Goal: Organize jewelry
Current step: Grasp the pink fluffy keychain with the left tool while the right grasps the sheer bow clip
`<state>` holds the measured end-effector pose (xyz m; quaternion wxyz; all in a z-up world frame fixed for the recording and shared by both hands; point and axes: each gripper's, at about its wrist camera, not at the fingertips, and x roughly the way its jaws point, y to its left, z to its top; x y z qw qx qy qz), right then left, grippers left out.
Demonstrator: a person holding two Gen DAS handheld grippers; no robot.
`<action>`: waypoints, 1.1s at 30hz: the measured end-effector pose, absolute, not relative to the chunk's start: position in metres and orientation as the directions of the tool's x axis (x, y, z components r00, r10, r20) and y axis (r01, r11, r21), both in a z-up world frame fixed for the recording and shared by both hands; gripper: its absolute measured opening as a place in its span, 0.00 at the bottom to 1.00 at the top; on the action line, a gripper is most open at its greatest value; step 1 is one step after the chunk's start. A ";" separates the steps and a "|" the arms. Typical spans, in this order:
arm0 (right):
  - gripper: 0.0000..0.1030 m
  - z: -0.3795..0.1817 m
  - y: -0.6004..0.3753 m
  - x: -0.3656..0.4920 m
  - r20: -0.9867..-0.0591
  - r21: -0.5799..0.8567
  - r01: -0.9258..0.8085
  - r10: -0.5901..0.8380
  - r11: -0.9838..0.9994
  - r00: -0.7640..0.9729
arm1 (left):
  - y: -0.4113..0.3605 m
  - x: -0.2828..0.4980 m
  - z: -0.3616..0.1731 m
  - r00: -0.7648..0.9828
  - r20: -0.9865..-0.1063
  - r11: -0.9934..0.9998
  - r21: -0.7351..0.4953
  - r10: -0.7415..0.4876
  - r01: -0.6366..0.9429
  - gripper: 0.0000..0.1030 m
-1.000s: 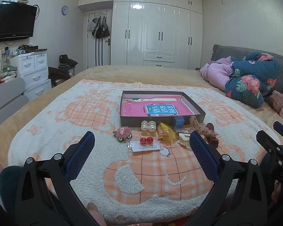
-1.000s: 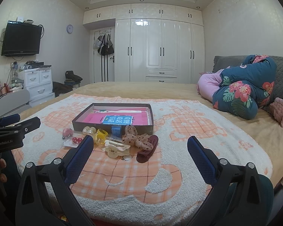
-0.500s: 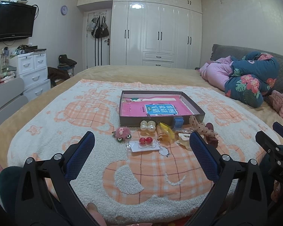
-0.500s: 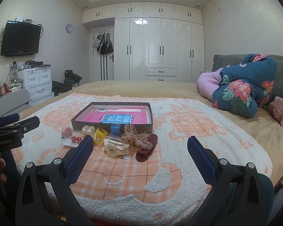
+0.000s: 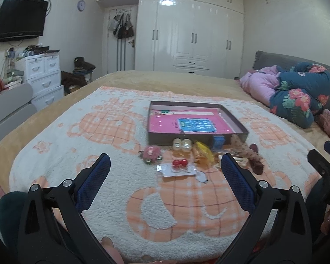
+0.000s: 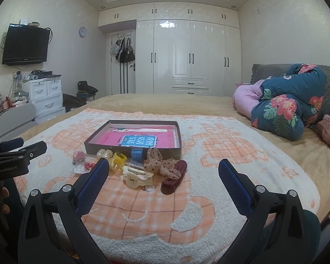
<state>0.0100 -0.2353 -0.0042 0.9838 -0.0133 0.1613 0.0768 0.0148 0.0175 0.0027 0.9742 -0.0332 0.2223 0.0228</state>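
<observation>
On the bed, near its front edge, small jewelry pieces lie in a loose heap on the fluffy orange-and-white blanket [image 6: 187, 209], just before the shallow cardboard box [image 6: 133, 151] with pink lining. Nothing is picked yet, so I judge this as the approach step. Left gripper [image 5: 165, 173] and right gripper [image 6: 164, 173] both hold their fingers spread wide and empty. Next move needs a careful pinch: the glossy red beads [image 5: 179, 162] sit on a thin flat card, while the dark red clip [image 6: 173, 177] is long and hard

A wall-mounted television [image 6: 25, 44] faces white wardrobes [image 6: 188, 58] (glossy doors).
</observation>
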 end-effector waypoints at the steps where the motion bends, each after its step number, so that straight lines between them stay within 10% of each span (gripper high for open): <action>1: 0.94 -0.004 -0.233 0.014 -0.327 -0.008 -0.163 0.151 0.987 0.933 | 0.022 0.017 0.002 0.896 -0.442 0.996 -0.058 0.038 -0.071 0.90; 33: 0.94 -0.039 -0.204 0.184 -0.591 0.026 -0.207 0.182 0.978 0.786 | 0.068 0.145 -0.039 0.746 -0.664 0.983 -0.107 0.039 -0.146 0.90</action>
